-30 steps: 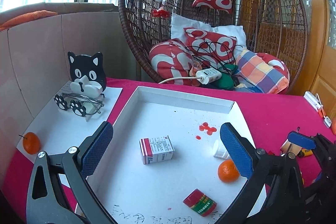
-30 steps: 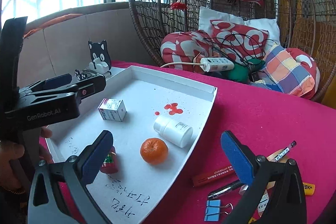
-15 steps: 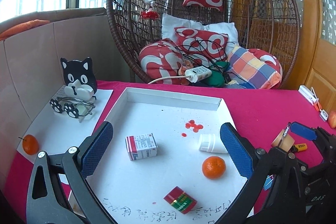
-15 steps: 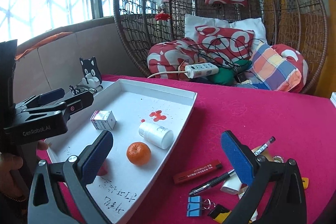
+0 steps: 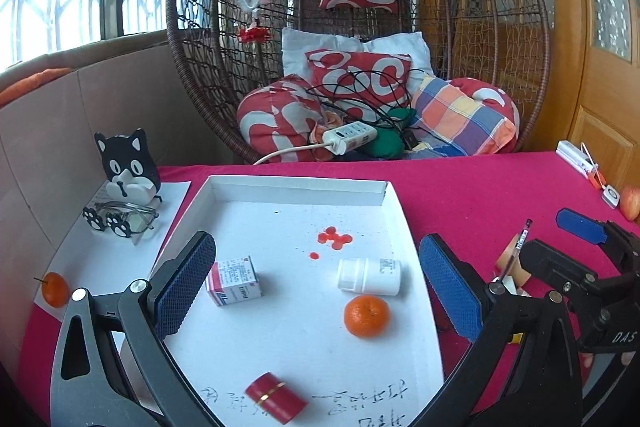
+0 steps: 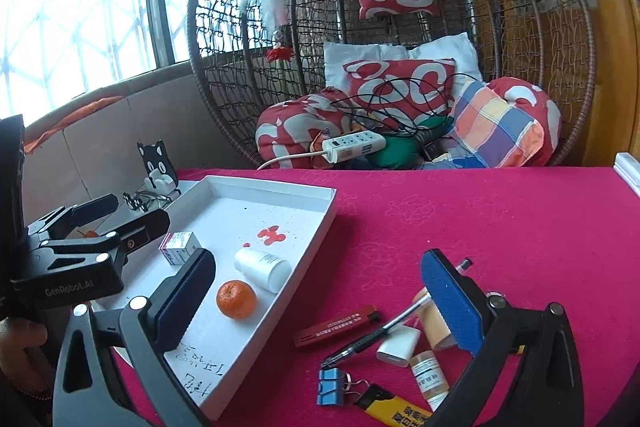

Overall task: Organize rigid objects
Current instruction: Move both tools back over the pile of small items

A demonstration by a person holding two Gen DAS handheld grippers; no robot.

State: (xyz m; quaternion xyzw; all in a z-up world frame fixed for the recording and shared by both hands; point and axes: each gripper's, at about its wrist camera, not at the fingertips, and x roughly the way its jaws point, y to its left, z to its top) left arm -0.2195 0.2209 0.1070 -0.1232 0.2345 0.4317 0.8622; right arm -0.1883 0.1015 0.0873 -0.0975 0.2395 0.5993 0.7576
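Observation:
A white tray lies on the red tablecloth and holds a small medicine box, a white pill bottle, a tangerine and a red cylinder. My left gripper is open and empty above the tray. My right gripper is open and empty over the tray's right edge. In the right wrist view loose items lie to the tray's right: a red pen-like case, a black pen, a blue binder clip, a small vial and a yellow lighter.
A cat-shaped holder with glasses and a second tangerine sit on white paper left of the tray. A wicker hanging chair with cushions and a power strip stands behind the table. An apple lies far right.
Both grippers have drawn back and up from the tray, so more of the table shows. Both stayed open and empty. The objects have not moved.

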